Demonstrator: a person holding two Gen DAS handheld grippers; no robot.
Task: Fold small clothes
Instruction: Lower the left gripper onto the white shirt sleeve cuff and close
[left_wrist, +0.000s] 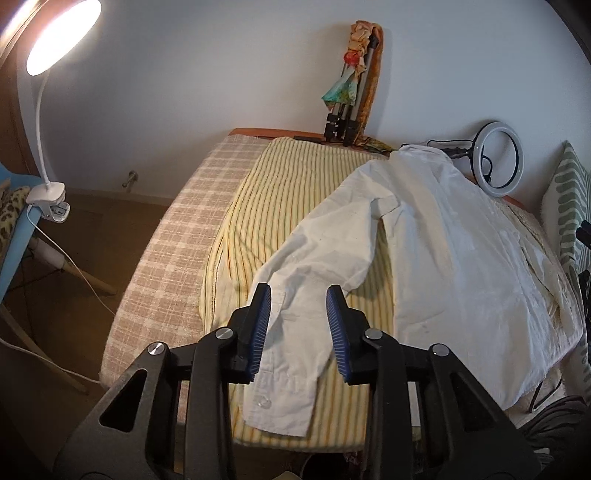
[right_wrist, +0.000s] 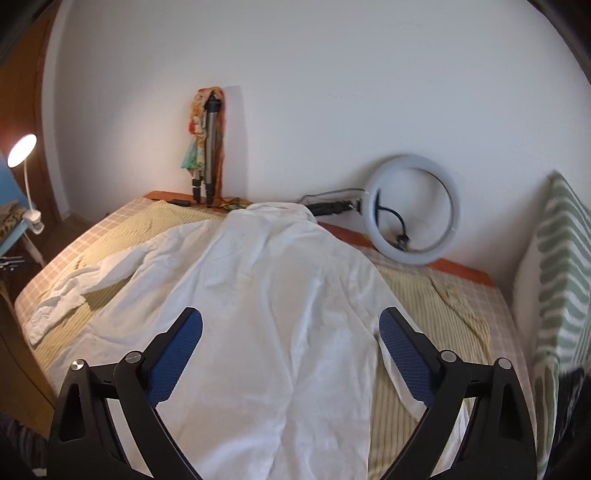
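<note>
- One white shirt (right_wrist: 266, 295) lies spread flat on the bed (left_wrist: 155, 266), collar toward the far edge by the wall, hem toward the near edge.
- Two long sleeves show: one runs out toward the bed's left edge and ends in a buttoned cuff (left_wrist: 277, 402) near the near-left corner; the other lies along the shirt's right side.
- One clear button shows on that cuff.
- One yellow striped sheet (left_wrist: 280, 192) lies under the shirt, on top of one pink checked cover (left_wrist: 166, 258) that reaches the bed's left edge.
- Left gripper (left_wrist: 300, 332): jaws partly closed, straddling the left sleeve just above the cuff; the left blue pad sits at the fabric's edge, the right pad stands clear, so the sleeve is not pinched.
- Right gripper (right_wrist: 291, 354): jaws spread wide over the shirt's lower body, gripping nothing.
- One ring light (right_wrist: 413, 210) leans against the wall at the bed's far-right edge, with a black cable.
- One folded tripod (right_wrist: 208, 147) draped with a colourful cloth stands against the wall at the far edge.
- One lit clip lamp (left_wrist: 62, 33) is clamped to a blue chair (left_wrist: 14, 236) off the left edge.
- One green-and-white patterned cushion (right_wrist: 561, 280) stands at the right edge.
- No brand, label or legible writing shows.
</note>
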